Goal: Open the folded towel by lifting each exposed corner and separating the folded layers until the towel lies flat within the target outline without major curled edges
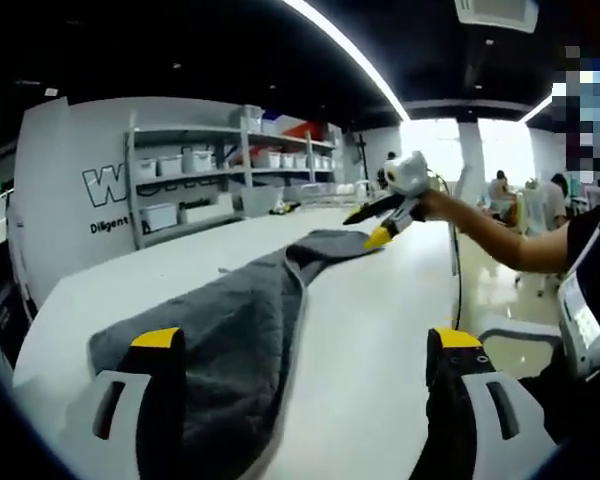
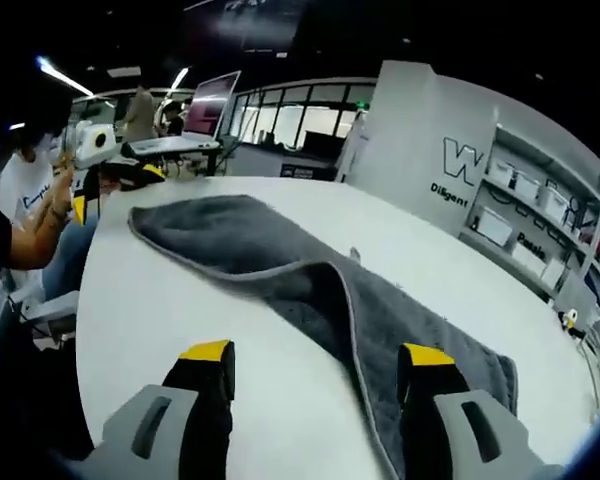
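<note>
A dark grey towel lies in a long strip on the white table, with a raised fold where its layers overlap. My left gripper is open at the towel's near end, its left jaw over the cloth and its right jaw over bare table. A person's hand holds my right gripper just off the towel's far end. In the right gripper view the towel runs away from my open right gripper, whose right jaw stands over the cloth. The left gripper hovers at the far corner.
Shelving with white bins stands behind the table, beside a white wall panel with lettering. A laptop sits on a far desk. People are in the background. The table edge runs close to the person's body.
</note>
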